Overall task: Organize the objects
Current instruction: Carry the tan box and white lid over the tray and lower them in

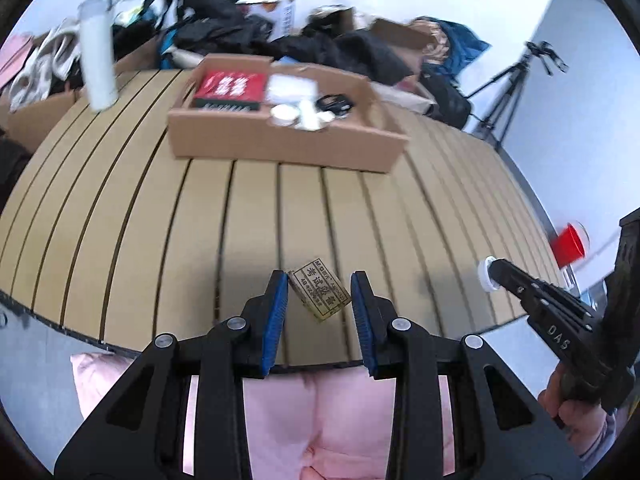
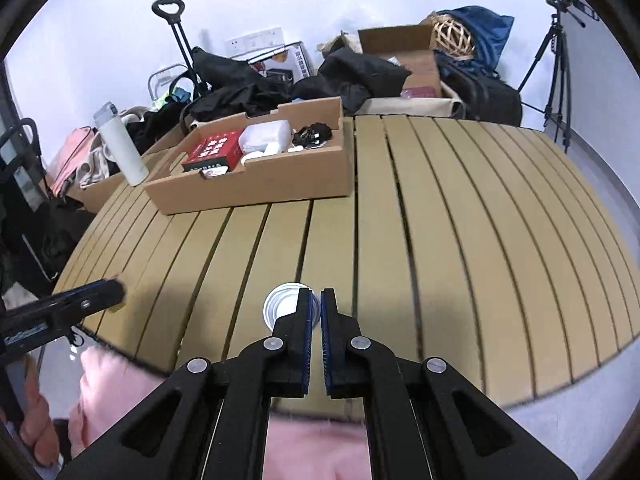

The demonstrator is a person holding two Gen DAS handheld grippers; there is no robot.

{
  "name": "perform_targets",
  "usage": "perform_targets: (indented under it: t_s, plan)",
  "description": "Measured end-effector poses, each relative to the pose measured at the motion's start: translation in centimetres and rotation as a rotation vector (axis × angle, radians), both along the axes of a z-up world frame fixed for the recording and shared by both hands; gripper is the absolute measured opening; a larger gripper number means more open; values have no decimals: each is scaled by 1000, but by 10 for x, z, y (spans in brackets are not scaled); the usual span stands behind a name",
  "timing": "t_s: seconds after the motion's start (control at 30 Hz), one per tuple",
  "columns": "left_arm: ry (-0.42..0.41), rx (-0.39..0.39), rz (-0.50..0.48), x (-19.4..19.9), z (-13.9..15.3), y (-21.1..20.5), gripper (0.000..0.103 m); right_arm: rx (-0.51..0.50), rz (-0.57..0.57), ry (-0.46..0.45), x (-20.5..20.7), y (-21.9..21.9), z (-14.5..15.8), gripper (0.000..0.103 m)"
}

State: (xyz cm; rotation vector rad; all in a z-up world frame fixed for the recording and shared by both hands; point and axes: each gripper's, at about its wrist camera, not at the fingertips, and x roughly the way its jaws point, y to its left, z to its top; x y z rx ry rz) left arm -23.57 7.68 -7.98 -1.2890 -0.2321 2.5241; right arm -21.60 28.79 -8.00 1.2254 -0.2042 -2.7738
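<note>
A small tan box with printed characters (image 1: 320,295) lies on the slatted table near its front edge, between the open blue-padded fingers of my left gripper (image 1: 320,282). My right gripper (image 2: 316,298) is shut on the rim of a small round white lid (image 2: 282,306), also seen in the left wrist view (image 1: 486,276). An open cardboard box (image 1: 280,136) (image 2: 256,184) stands at the back with a red box (image 2: 214,152), white containers and a black cable inside.
A white bottle (image 1: 98,56) (image 2: 122,148) stands left of the cardboard box. Bags, clothes and cartons are piled behind the table. A tripod (image 2: 556,64) stands at the right. A red cup (image 1: 568,244) sits beyond the table's right edge.
</note>
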Motion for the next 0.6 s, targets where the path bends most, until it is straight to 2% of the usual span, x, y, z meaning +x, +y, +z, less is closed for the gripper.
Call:
perform_targets:
  t_s: [0.17, 0.27, 0.4, 0.47, 0.53, 0.6]
  plan:
    - [50, 13, -29, 15, 18, 7, 29, -32, -18, 5, 12, 7, 5, 5]
    - [41, 28, -41, 5, 22, 9, 29, -49, -2, 14, 6, 9, 13, 5]
    - [25, 130, -99, -40, 41, 8, 29, -32, 28, 69, -25, 11, 37, 5]
    - [42, 150, -111, -63, 51, 11, 29, -29, 42, 96, -54, 15, 55, 5]
    - [52, 173, -127, -98, 58, 15, 29, -33, 59, 108, -80, 17, 66, 5]
    - [20, 207, -143, -142, 53, 22, 29, -23, 87, 103, -116, 14, 74, 5]
